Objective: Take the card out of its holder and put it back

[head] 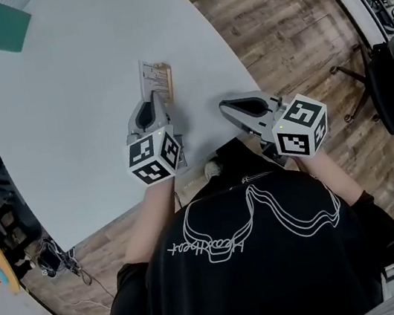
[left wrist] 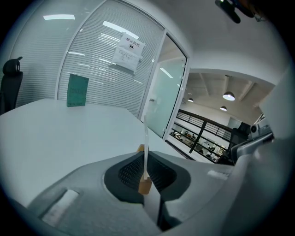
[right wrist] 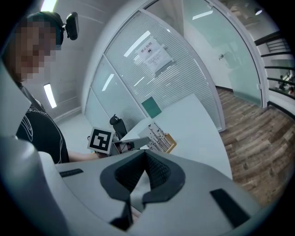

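A pale, round-edged bench (head: 76, 114) stands on the wood-plank floor (head: 288, 31), and near its edge closest to the person sits a small wooden holder (head: 162, 73) with a printed card (head: 149, 83) upright in it.

Even, bright overhead light is spread across the pale surface (head: 73, 99), where only soft shadows are cast. Round ceiling lamps (left wrist: 228, 96) and strip reflections on the glass partition (left wrist: 99, 60) are caught in the left gripper view. Both gripper views are bent by fisheye distortion and darkly vignetted; the left gripper (left wrist: 146, 177) is rendered slightly soft.
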`<state>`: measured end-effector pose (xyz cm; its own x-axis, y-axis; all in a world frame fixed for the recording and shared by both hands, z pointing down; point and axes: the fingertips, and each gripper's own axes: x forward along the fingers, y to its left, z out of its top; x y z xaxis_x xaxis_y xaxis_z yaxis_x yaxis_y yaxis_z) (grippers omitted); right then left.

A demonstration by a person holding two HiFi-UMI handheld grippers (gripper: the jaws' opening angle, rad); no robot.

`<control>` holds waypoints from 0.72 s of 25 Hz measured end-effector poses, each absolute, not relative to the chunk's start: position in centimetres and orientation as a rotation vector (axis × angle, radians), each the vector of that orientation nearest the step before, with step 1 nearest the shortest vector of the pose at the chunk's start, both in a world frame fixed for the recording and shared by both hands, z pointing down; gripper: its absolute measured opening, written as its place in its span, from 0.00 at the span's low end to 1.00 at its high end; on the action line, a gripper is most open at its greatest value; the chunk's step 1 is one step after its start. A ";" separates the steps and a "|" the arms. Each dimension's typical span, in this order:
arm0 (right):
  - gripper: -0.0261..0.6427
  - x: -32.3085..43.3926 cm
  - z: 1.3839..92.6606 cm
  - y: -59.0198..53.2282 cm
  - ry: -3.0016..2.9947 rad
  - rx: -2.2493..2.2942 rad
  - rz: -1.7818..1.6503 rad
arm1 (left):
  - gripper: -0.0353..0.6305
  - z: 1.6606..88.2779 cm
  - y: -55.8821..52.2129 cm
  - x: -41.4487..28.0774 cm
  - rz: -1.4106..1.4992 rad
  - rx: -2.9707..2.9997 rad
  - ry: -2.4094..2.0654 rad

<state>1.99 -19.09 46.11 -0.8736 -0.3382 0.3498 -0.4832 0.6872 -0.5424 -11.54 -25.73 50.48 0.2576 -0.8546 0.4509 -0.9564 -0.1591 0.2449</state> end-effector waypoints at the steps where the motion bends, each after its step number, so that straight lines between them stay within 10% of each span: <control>1: 0.05 2.0 46.2 -19.1 -2.676 0.661 0.955 | 0.09 50.5 -25.8 -11.5 0.283 2.055 -1.639; 18: 0.05 2.1 45.4 -18.3 -2.682 0.676 0.935 | 0.09 46.9 -25.1 -12.4 0.183 2.071 -1.683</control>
